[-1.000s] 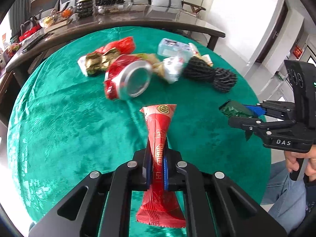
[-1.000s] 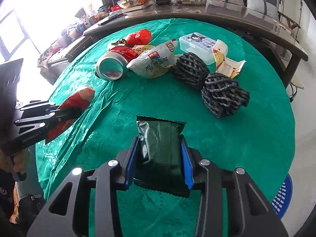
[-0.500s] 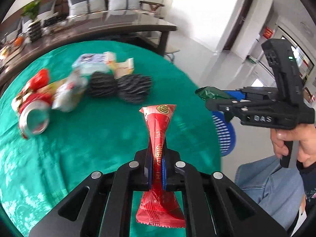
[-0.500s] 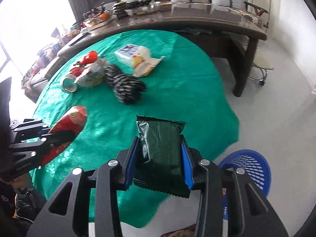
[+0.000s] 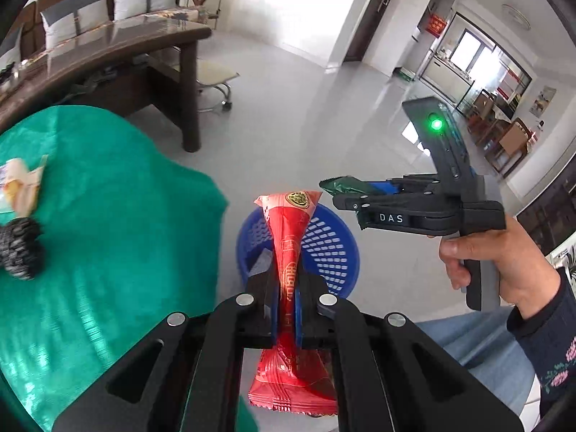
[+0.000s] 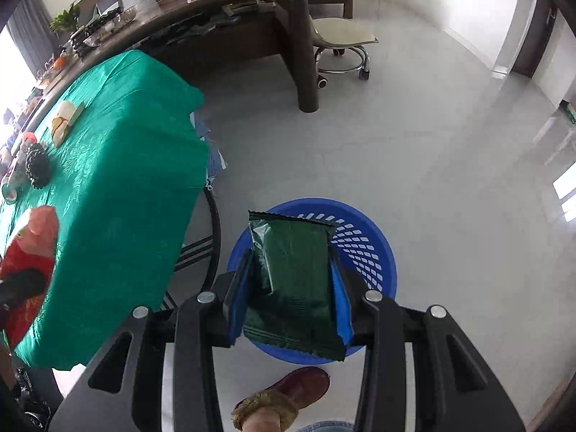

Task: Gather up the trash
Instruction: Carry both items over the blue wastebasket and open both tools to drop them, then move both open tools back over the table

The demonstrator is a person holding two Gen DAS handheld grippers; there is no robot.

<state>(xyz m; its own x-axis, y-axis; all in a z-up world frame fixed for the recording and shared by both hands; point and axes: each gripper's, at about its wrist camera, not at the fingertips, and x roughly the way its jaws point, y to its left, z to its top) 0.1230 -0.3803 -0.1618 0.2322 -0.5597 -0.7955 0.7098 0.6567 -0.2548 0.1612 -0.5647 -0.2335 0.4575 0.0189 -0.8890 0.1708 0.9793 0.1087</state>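
My left gripper (image 5: 286, 298) is shut on a red snack wrapper (image 5: 289, 237) and holds it over a blue perforated basket (image 5: 327, 241) on the floor. My right gripper (image 6: 291, 288) is shut on a dark green snack packet (image 6: 293, 270) and holds it above the same basket (image 6: 363, 248). In the left wrist view the right gripper (image 5: 345, 190) is to the right, above the basket's rim, with the green packet (image 5: 342, 184) in its tips. The red wrapper (image 6: 30, 252) shows at the left edge of the right wrist view.
The round table with a green cloth (image 5: 90, 216) is on the left, with a black scrubber ball (image 5: 19, 248), a yellow-white wrapper (image 5: 23, 187) and more trash (image 6: 36, 165) on it. A dark curved desk (image 6: 252, 3) and a stool (image 6: 342, 46) stand behind. A foot in a red slipper (image 6: 284, 399) is near the basket.
Both grippers have swung right, away from the table, with their packets still held. They are now over the blue basket on the floor.
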